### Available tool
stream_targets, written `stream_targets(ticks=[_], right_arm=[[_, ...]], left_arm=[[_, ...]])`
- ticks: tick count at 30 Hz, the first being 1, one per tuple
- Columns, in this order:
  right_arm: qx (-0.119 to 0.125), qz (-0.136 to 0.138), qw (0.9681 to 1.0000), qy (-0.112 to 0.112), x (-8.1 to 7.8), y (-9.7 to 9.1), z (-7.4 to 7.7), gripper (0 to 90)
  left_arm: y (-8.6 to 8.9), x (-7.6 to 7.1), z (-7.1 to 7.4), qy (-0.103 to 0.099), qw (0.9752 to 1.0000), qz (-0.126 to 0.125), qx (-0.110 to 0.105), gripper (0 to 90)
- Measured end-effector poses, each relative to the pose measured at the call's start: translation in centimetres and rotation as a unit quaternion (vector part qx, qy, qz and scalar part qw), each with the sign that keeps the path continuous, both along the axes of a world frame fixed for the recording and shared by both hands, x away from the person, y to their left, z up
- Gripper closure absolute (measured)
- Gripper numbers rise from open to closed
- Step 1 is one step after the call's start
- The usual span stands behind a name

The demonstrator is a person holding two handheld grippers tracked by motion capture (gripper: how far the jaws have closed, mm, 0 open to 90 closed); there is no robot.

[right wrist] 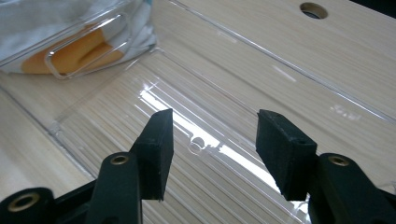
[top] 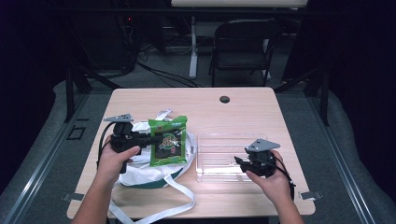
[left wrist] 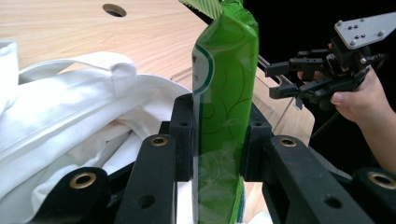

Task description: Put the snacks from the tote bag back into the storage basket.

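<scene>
Above the white tote bag (top: pixel 149 175), the left gripper (top: pixel 148 139) pinches a light, crinkly green snack packet (top: pixel 167 140) mid-edge; the right gripper (right wrist: pixel 212 154) gapes empty over the clear tray (top: pixel 219 140).

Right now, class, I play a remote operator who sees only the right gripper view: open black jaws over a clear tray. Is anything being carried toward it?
Observer: Yes. The left gripper is clamped on an upright green snack packet.
Operator: Where did that packet come from?
Observer: I cannot tell; in the high view it hangs above a white cloth bag left of the clear tray.
Operator: Is my right gripper holding the tray?
Observer: No, the right gripper is open, with nothing between its pads.
</scene>
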State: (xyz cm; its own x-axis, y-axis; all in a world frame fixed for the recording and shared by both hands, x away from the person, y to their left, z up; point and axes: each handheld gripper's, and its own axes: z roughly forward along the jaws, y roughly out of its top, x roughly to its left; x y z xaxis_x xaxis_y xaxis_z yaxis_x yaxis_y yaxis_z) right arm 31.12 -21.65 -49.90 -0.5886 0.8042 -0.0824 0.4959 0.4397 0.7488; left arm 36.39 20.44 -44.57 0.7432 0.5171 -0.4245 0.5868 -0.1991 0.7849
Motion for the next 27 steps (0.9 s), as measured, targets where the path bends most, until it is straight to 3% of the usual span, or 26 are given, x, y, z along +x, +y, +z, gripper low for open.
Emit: stream_targets(ticks=[4,15,22,27], right_arm=[[-0.003,0.027,0.9996,0.01,0.1,0.6,0.5,45.9],[-0.016,0.069,0.9966,0.041,1.3,1.5,2.6,50.6],[-0.042,0.116,0.9894,0.077,2.1,2.5,4.3,50.6],[-0.046,0.135,0.9859,0.088,2.5,3.1,5.0,50.3]], left_arm=[[-0.7,-0.3,0.1,-0.006,0.9999,-0.008,0.001,72.0],[-1.9,-0.7,0.2,-0.015,0.9996,-0.024,0.0,72.0],[-2.5,-0.8,0.1,-0.017,0.9994,-0.029,-0.002,72.1],[-2.9,-0.9,0.0,-0.017,0.9994,-0.032,-0.001,72.0]])
